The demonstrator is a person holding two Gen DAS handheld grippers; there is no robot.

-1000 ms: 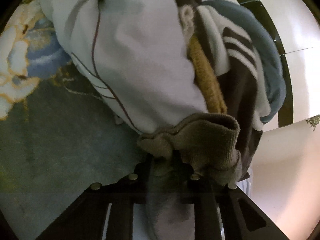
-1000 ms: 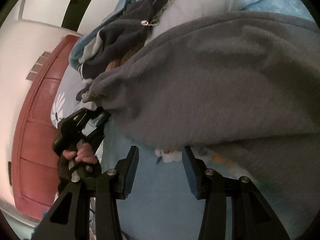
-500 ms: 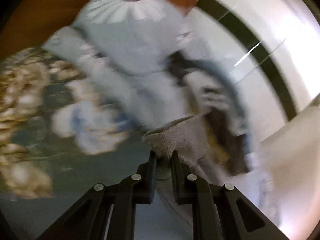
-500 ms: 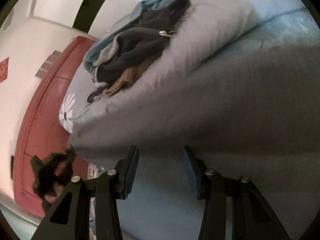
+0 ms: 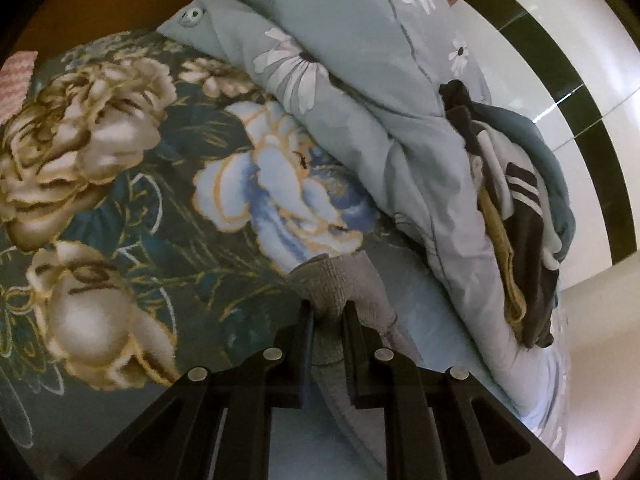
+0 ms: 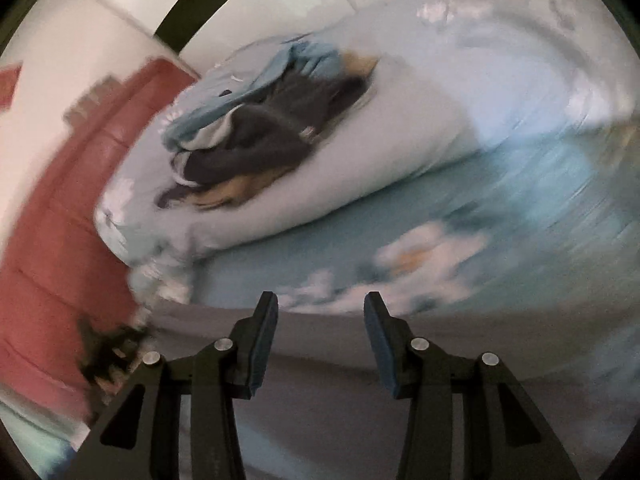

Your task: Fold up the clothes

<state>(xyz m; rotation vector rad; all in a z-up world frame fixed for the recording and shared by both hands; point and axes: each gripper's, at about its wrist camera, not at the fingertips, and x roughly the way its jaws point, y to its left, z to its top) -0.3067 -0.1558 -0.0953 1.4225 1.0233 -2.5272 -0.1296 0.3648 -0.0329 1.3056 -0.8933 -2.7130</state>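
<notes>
Left gripper point(image 5: 328, 314) is pinched tight on the grey sweater's ribbed cuff point(image 5: 340, 280); soft, floppy knit, so grab hems. Right gripper point(image 6: 320, 336) sits half-open, holding nothing.

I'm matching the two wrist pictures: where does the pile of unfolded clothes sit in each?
Left wrist: pile of unfolded clothes at the right edge, on the folded duvet.
Right wrist: pile upper left of centre, blurred, atop the same duvet.
Shared landmark: the dark wall stripe.
</notes>
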